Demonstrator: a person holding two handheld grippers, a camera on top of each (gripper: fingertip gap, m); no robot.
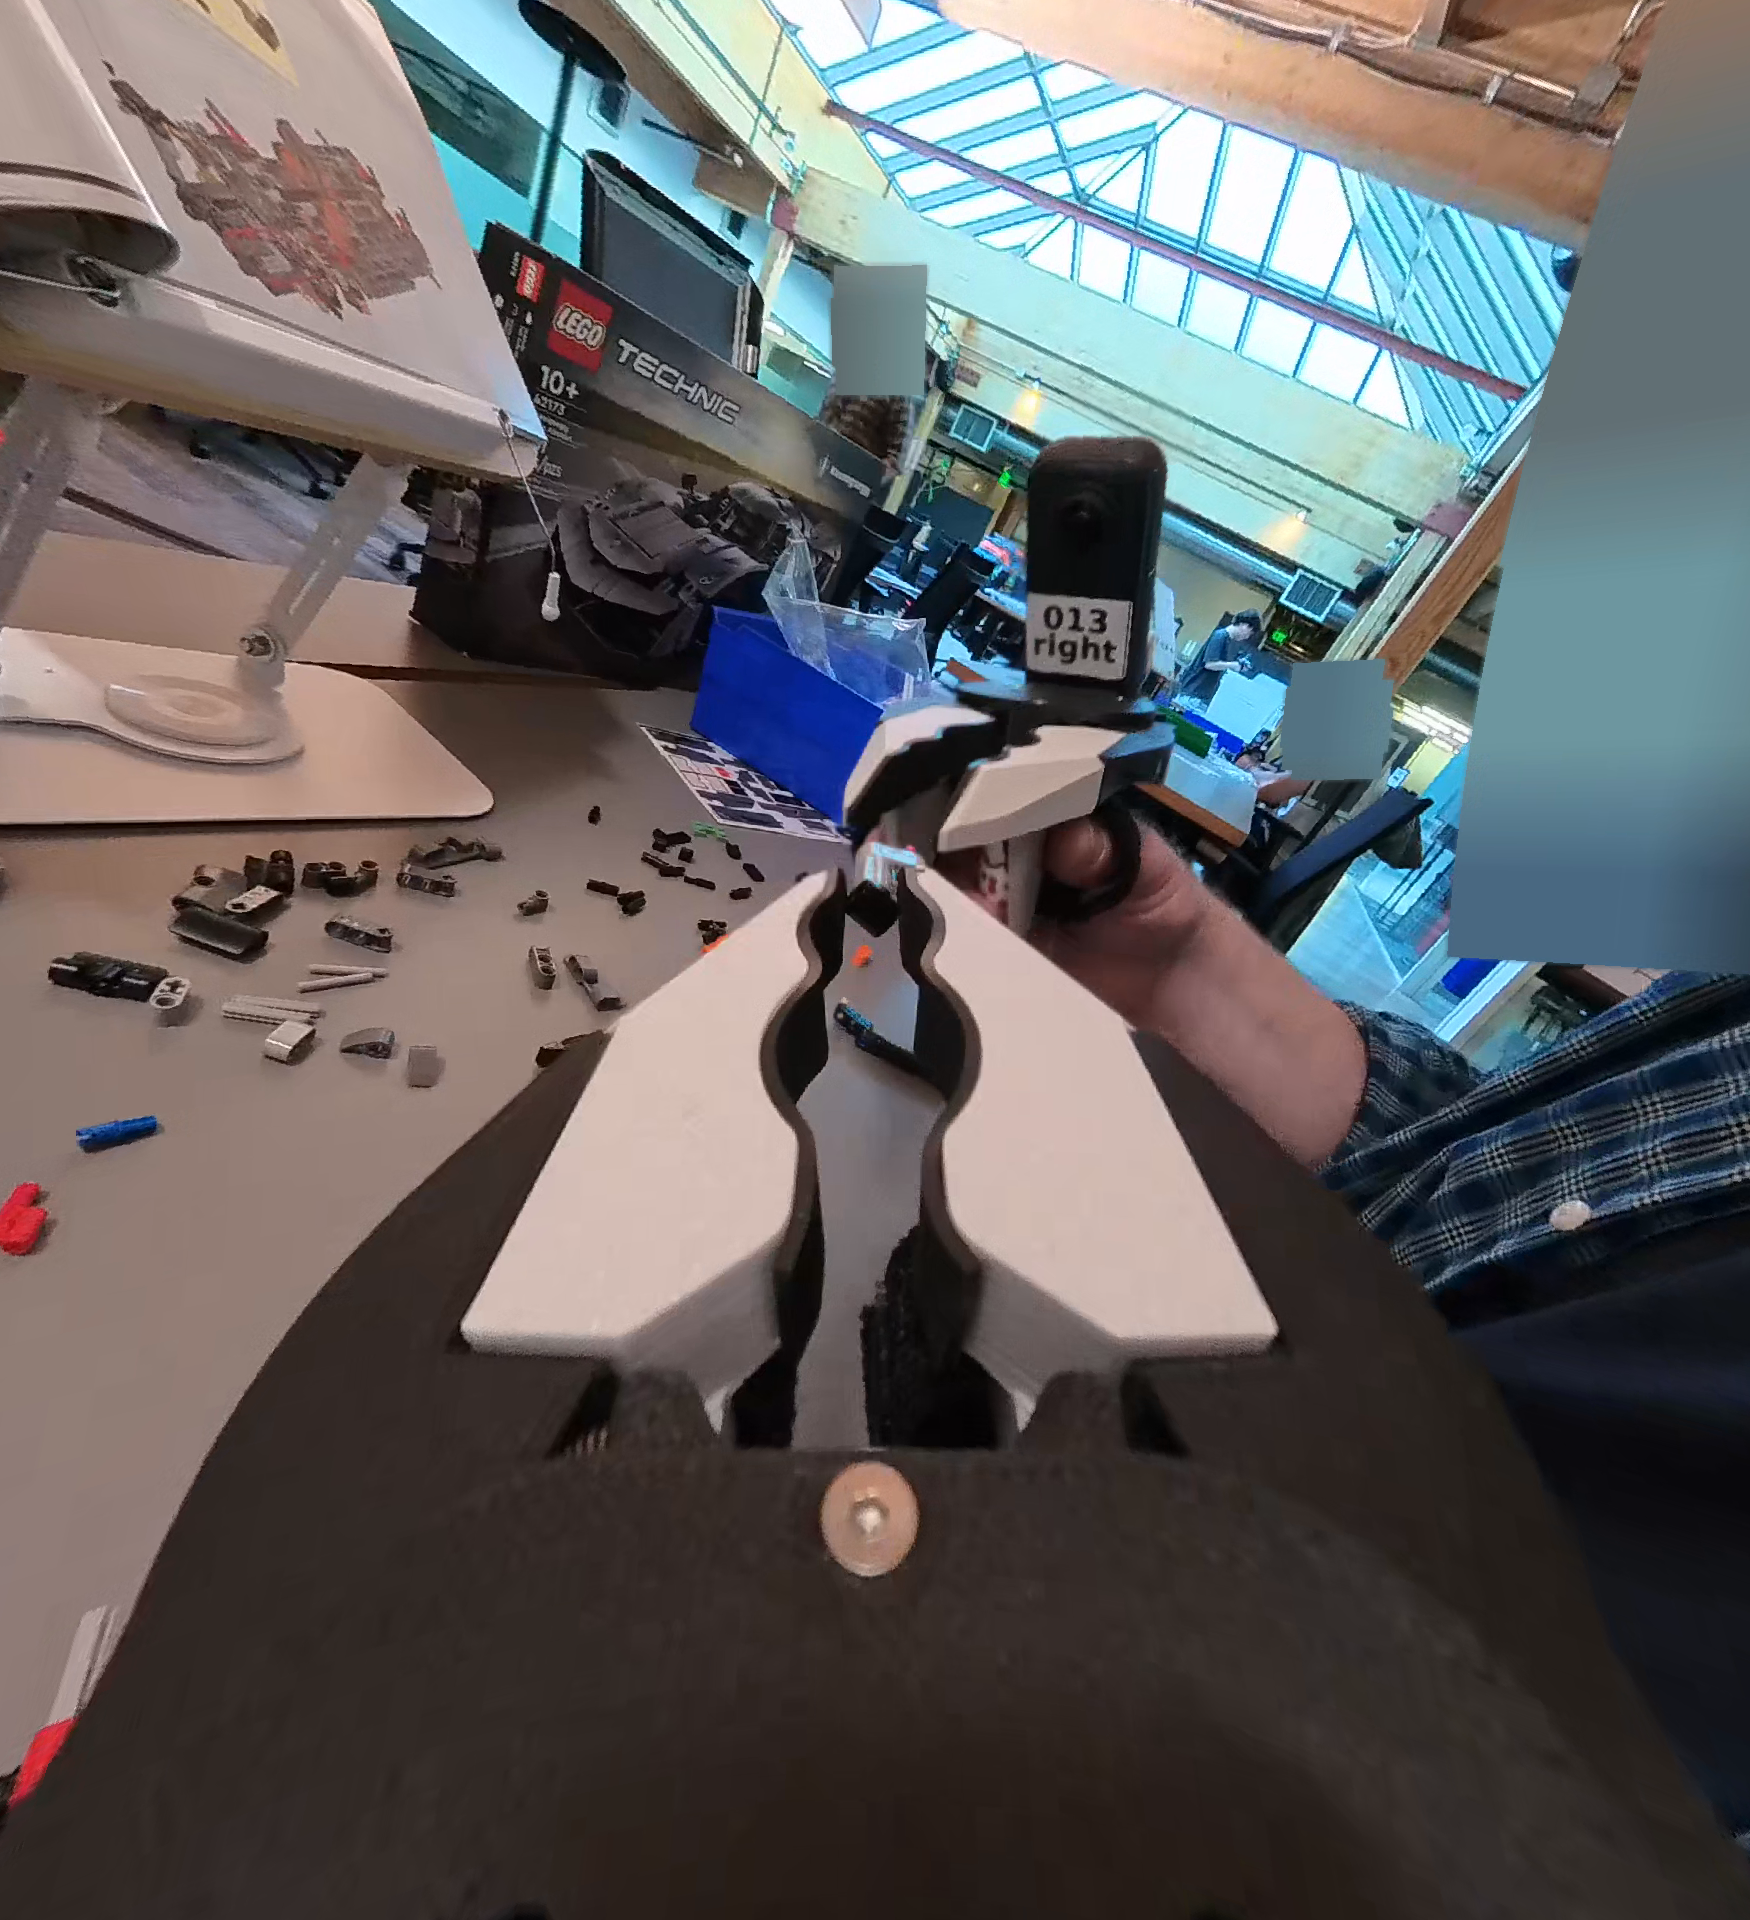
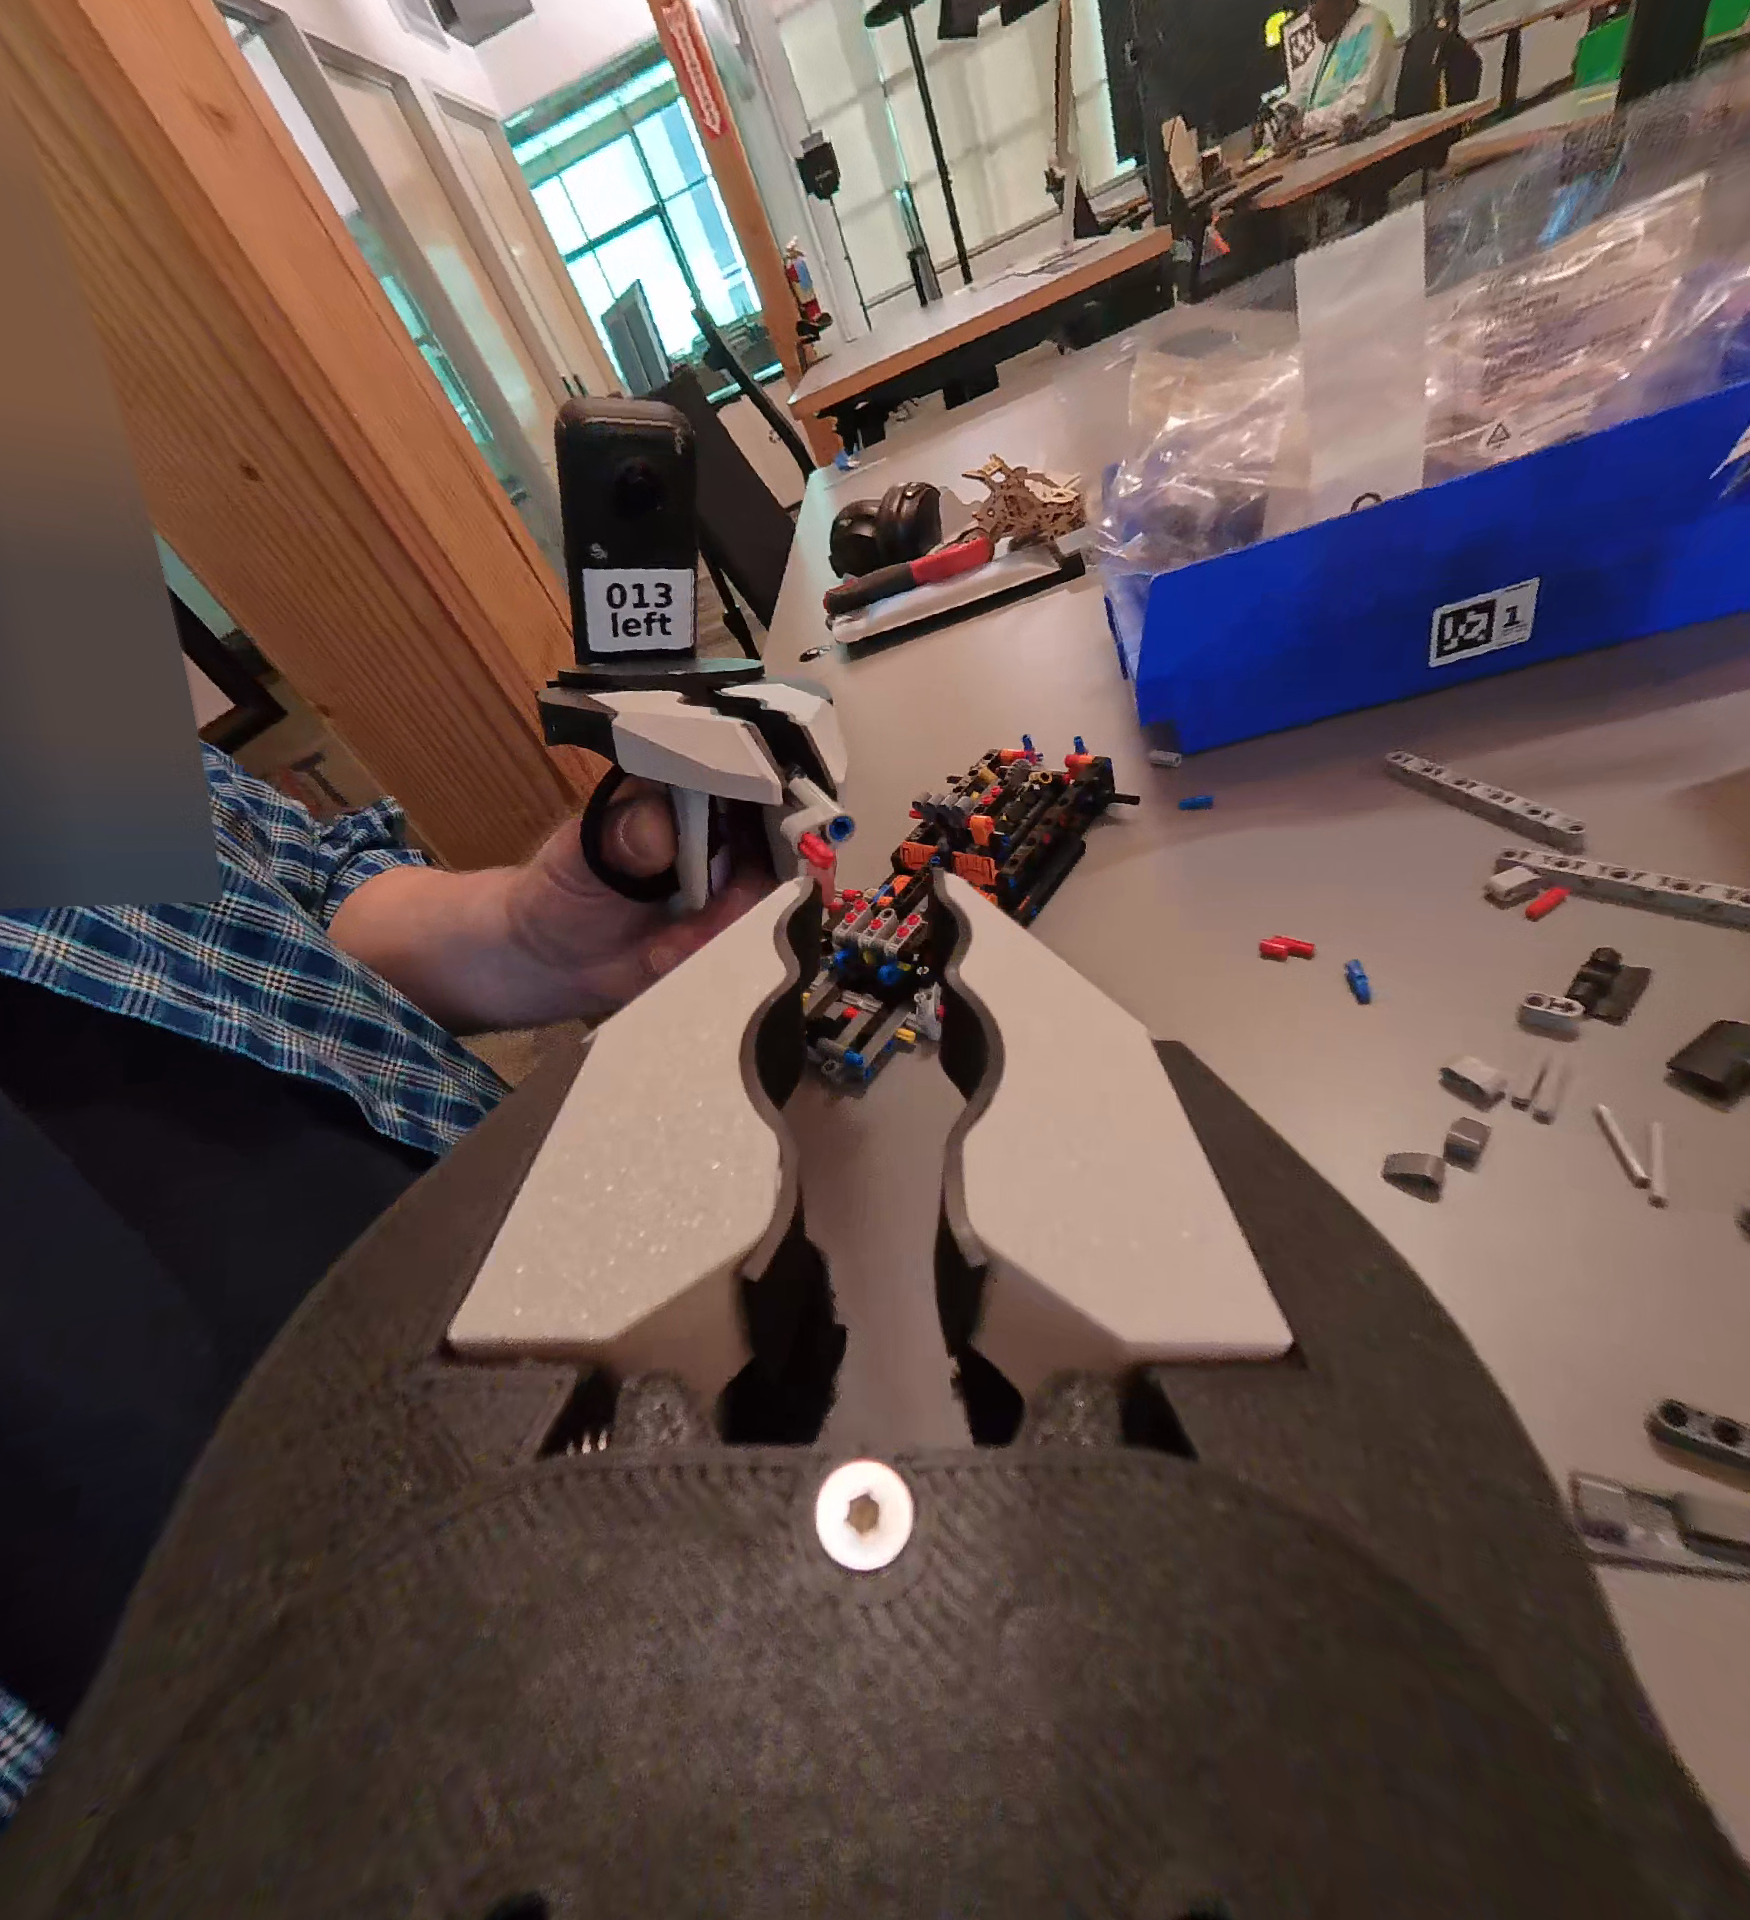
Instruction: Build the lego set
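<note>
My left gripper (image 1: 871, 888) is shut on a small grey Lego piece (image 1: 886, 860) that sticks out past its tips. In the right wrist view the left gripper (image 2: 811, 805) holds this piece (image 2: 821, 836), which carries a red and a blue pin. My right gripper (image 2: 873, 885) is open and empty, tip to tip with the left one; it also shows in the left wrist view (image 1: 866, 821). Both are held above the table. The part-built black, orange and grey Lego assembly (image 2: 1006, 821) lies on the table beyond the right gripper's fingers.
Several loose Lego parts (image 1: 227, 904) lie scattered on the grey table, and more (image 2: 1577, 997) lie to the right, with long grey beams (image 2: 1660, 896). A blue bin with plastic bags (image 2: 1453, 582), an instruction booklet on a stand (image 1: 279, 208), the set's box (image 1: 642, 416) and a sticker sheet (image 1: 736, 790) stand farther back. The left gripper's tips are roughly 5 cm from the right gripper's.
</note>
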